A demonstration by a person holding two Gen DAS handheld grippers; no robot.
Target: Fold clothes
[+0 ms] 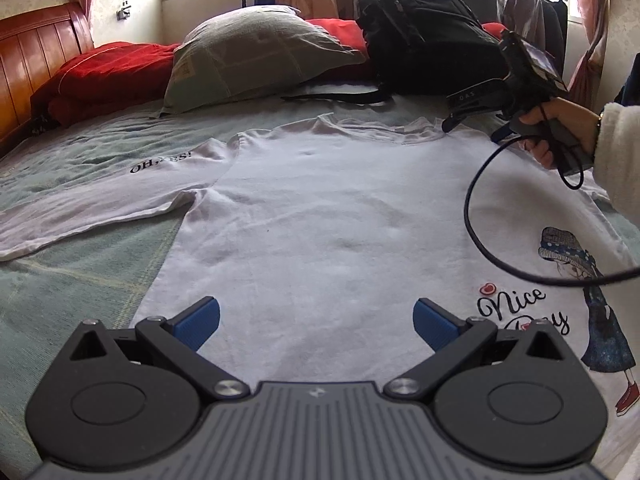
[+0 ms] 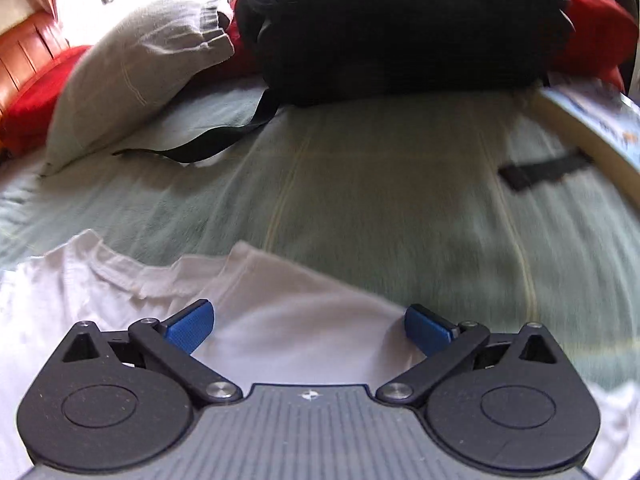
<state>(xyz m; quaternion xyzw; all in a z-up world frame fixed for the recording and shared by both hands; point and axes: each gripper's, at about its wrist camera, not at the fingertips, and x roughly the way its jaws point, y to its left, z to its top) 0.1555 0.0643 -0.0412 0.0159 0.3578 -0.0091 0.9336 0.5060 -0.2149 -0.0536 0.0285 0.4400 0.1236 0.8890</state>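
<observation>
Left tongs (image 1: 316,322) gape apart over a white shirt (image 1: 320,220) spread flat on the bed (image 1: 80,280), sleeve at 9 o'clock, cartoon print at 4 o'clock. Right tongs (image 2: 308,328), blurred, also apart above the shirt's collar (image 2: 120,276) at 10 o'clock.

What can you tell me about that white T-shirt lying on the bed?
The T-shirt is white, soft-looking knit, spread flat on the green sheet, collar toward the pillow. One sleeve reaches left and reads "OH, YES!". Near the right edge is a print of a girl in a blue hat with "Nice Day". It is lightly wrinkled and not yet folded. The right tool hovers open at its collar end, the left tool open over its lower part; neither grips it.
</observation>
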